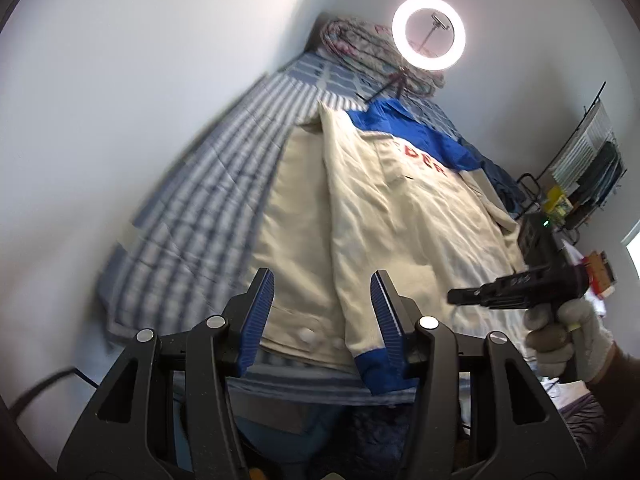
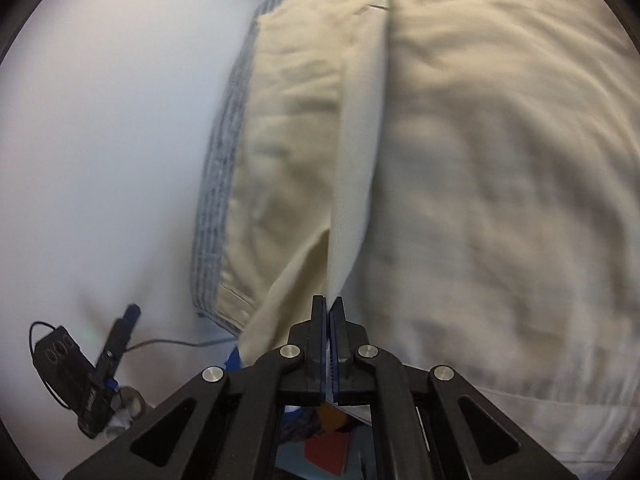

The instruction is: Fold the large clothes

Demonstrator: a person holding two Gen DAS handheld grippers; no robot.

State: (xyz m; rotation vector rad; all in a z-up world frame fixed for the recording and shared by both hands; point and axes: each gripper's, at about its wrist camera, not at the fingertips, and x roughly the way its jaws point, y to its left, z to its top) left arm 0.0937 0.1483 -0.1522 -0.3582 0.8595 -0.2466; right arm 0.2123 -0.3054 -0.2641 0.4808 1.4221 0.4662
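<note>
So the left gripper [image 1: 322,316] is angled down over the foot of the bed [image 1: 192,200], jaws about half open with nothing pinched; the cream-and-blue jacket [image 1: 360,208] just lies spread out beyond them, running from 6 o'clock up toward 12, and its blue cuff [image 1: 380,368] sits right at the inner edge of the right-side finger, though I can't tell if it actually touches. Over at 3 o'clock in that view a gloved hand [image 1: 568,344] holds the other tool pointing in toward the jacket. The right gripper [image 2: 329,308] is tilted steeply down and its jaws are clamped tight on a fold of the jacket's cream fabric [image 2: 352,208], which rises from the tips toward 12 o'clock as a taut ridge. The striped bedding [image 2: 218,184] peeks out along the jacket's edge around 9 o'clock. It's all kinda blurry.
</note>
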